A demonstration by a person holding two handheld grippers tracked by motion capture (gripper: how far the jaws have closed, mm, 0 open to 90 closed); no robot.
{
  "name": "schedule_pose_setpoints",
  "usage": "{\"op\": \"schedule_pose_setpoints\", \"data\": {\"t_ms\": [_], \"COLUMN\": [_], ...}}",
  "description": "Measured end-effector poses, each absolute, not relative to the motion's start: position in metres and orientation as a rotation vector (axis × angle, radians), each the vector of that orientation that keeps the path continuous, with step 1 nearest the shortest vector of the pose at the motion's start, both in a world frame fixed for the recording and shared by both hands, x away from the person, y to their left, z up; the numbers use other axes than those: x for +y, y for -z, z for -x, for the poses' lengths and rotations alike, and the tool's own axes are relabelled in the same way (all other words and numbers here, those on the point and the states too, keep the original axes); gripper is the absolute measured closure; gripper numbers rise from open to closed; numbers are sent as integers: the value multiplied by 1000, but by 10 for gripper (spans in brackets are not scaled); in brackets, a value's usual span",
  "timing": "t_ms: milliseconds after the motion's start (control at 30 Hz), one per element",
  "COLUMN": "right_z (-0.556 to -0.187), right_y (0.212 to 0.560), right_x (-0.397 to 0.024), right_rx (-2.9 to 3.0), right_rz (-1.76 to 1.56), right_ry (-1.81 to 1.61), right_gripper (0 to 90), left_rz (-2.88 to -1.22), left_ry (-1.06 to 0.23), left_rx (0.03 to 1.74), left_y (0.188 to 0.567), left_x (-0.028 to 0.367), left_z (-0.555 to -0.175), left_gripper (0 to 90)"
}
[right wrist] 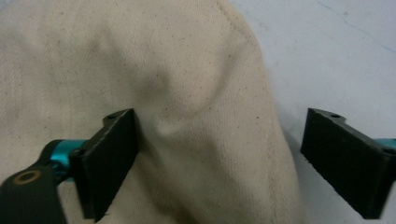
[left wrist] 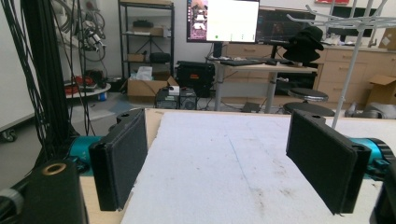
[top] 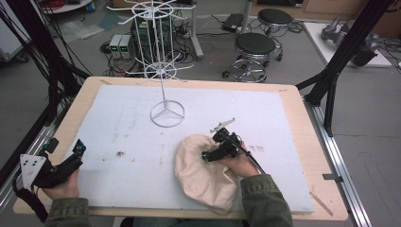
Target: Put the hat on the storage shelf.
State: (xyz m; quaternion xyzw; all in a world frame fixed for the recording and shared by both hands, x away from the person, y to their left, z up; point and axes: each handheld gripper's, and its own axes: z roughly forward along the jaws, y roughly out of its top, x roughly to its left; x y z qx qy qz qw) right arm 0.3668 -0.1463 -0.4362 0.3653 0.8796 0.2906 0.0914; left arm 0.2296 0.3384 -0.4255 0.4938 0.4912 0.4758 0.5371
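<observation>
Though agape — right gripper [right wrist: 219,163] astride cloth hat [right wrist: 187,84]

Olive-green sleeves, black grippers with teal fittings

Both sleeves [top: 265,201] are a worn olive fabric with stitched cuffs; the left gripper [top: 78,150] carries a grey three-cornered plate and thick black cable, the right gripper [top: 208,156] flat ribbed black pads with small screws.
</observation>
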Motion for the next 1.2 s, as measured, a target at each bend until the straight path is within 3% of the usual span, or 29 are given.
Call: {"op": "schedule_pose_setpoints", "data": {"t_ms": [133, 500, 533, 633, 1200], "right_z": [-362, -359, -356, -355, -347], "right_y": [431, 427, 431, 432, 426], "right_x": [-149, -161, -168, -170, -164], "right_rx": [2626, 2636, 2592, 2566, 2518], "right_rz": [-1036, -1079, -1089, -1118, -1059], "right_ry": [-859, -816, -905, -923, -888], "right_gripper": [368, 568, 652, 728, 791], "left_rz": [-1175, -1180, -1182, -1181, -1174], "left_ry": [-1130, -1121, -1120, -1120, -1121], "left_rx": [1169, 1171, 1171, 1174, 1172], "left_y": [426, 427, 427, 427, 427], "left_x": [338, 338, 338, 338, 340], "left_z": [-230, -231, -231, -231, -230], "left_gripper": [210, 212, 212, 212, 213]}}
